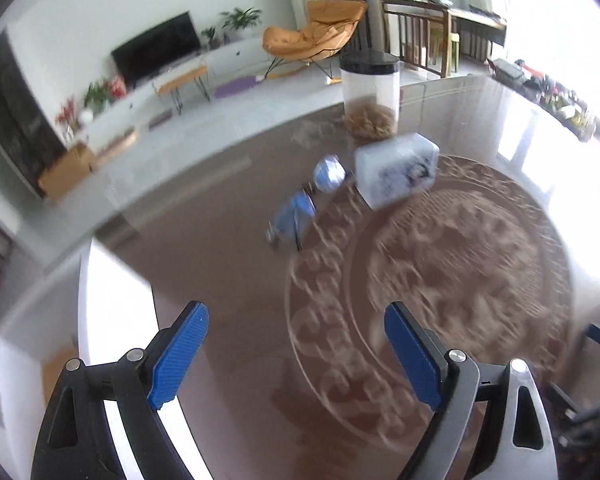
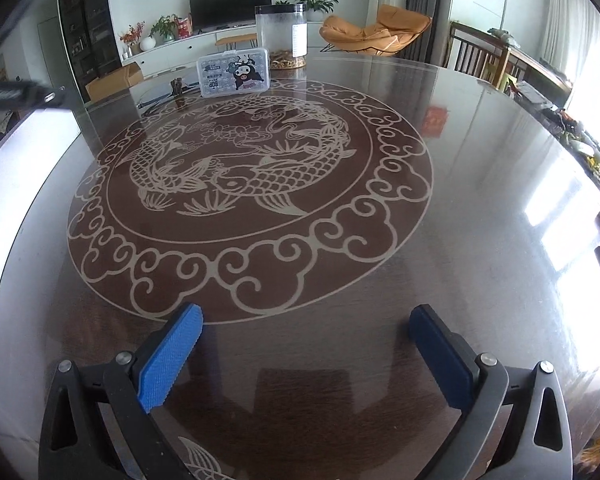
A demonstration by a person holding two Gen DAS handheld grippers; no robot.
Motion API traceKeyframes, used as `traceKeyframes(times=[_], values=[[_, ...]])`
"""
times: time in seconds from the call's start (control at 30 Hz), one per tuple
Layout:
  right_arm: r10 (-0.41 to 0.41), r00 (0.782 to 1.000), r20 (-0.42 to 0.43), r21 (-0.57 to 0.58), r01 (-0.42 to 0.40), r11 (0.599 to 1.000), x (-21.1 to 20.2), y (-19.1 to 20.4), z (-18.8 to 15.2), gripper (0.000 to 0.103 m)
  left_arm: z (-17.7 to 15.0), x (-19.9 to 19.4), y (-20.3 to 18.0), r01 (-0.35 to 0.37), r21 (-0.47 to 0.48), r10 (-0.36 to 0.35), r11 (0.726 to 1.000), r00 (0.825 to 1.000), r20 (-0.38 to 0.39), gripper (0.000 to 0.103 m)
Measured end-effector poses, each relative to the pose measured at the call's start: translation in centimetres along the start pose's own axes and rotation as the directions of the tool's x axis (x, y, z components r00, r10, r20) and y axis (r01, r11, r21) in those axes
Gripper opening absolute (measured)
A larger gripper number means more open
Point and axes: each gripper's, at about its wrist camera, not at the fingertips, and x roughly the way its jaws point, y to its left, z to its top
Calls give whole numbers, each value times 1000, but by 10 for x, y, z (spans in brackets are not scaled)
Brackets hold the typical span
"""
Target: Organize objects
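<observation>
- Left gripper (image 1: 296, 354), lower centre of its frame: jaws apart, empty; view blurred.
- Right gripper (image 2: 306, 354), lower centre: jaws apart, empty.
- Plastic box (image 2: 233, 73), upper centre, stands on the table (image 2: 480, 200) before the jar (image 2: 281, 32).
- Small blue items (image 1: 294, 212), mid-frame, lie just beside the box; judged advice: steady the left gripper before approaching.

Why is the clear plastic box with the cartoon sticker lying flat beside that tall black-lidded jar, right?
Not lying flat: the clear plastic box stands upright on its long edge on the table, as the right wrist view shows. It does sit just in front of the tall black-lidded jar.
</observation>
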Motion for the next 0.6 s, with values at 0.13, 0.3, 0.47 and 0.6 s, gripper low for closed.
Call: traceKeyframes(times=[0.13,0.3,0.47,0.6], values=[[0,1000,0,0,0,1000,0,0,0,103,39,31,-1,-22,60,21,998,1000,6,90],[0,1000,0,1,0,1000,0,0,0,103,75,78,-9,43,76,-43,996,999,-10,90],[0,1000,0,1,0,1000,-1,0,0,103,87,130,-9,8,47,-4,999,995,-98,90],[1,1000,0,3,-1,1000,0,1,0,103,92,158,2,17,-74,-27,997,991,-133,90]])
